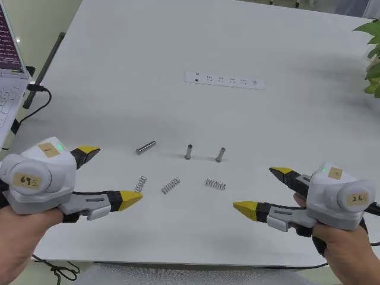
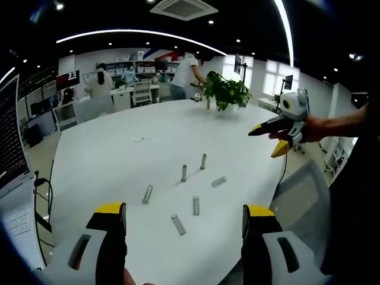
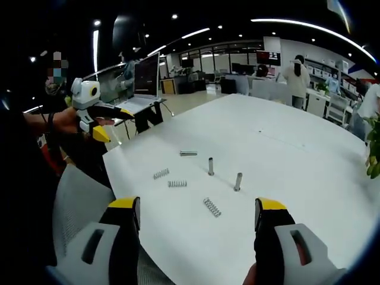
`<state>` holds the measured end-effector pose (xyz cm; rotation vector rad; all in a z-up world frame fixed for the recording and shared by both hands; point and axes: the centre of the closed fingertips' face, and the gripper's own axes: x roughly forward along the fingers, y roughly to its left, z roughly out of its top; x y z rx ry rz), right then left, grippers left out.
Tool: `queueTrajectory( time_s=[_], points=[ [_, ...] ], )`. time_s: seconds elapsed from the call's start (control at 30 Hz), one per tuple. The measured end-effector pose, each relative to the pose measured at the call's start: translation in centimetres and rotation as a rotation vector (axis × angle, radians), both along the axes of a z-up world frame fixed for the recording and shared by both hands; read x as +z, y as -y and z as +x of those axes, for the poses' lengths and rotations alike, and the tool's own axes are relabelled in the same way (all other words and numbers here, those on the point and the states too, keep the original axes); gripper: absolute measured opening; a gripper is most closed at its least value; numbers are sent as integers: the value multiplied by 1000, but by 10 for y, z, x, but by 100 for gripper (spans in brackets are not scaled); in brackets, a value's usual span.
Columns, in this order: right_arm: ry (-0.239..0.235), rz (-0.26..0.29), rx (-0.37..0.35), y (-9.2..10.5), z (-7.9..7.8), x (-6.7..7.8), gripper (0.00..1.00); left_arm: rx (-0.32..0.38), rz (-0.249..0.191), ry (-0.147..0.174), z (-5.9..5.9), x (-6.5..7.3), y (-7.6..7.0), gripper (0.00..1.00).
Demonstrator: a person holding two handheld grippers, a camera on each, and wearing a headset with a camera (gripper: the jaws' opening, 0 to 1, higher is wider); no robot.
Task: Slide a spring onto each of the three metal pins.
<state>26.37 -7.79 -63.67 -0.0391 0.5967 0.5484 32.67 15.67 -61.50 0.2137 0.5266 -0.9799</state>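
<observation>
On the white table (image 1: 178, 47) two metal pins stand upright (image 1: 188, 151) (image 1: 220, 155), and a third pin (image 1: 145, 147) lies on its side to their left. Three loose springs (image 1: 140, 184) (image 1: 170, 186) (image 1: 215, 184) lie in a row in front of the pins. My left gripper (image 1: 113, 175) hovers open at the near left, nothing between its jaws. At the near right my right gripper (image 1: 262, 190) is open and holds nothing. In the left gripper view the nearest spring (image 2: 178, 224) lies just ahead of the left gripper (image 2: 183, 209). A spring (image 3: 212, 206) also lies ahead of the right gripper (image 3: 197, 205).
A white power strip (image 1: 224, 79) lies farther back on the table. A laptop (image 1: 9, 65) with a black cable (image 1: 35, 110) sits at the left edge. Plant leaves (image 1: 371, 53) reach in at the right. People stand in the room behind (image 2: 184, 74).
</observation>
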Motion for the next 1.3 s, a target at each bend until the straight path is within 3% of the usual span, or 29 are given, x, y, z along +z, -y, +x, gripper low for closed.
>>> queueTrajectory(
  time_s=[1.3],
  points=[
    [-6,-2,3,-1,-3,-2,77,1,-1,5,0,1,-1,76]
  ],
)
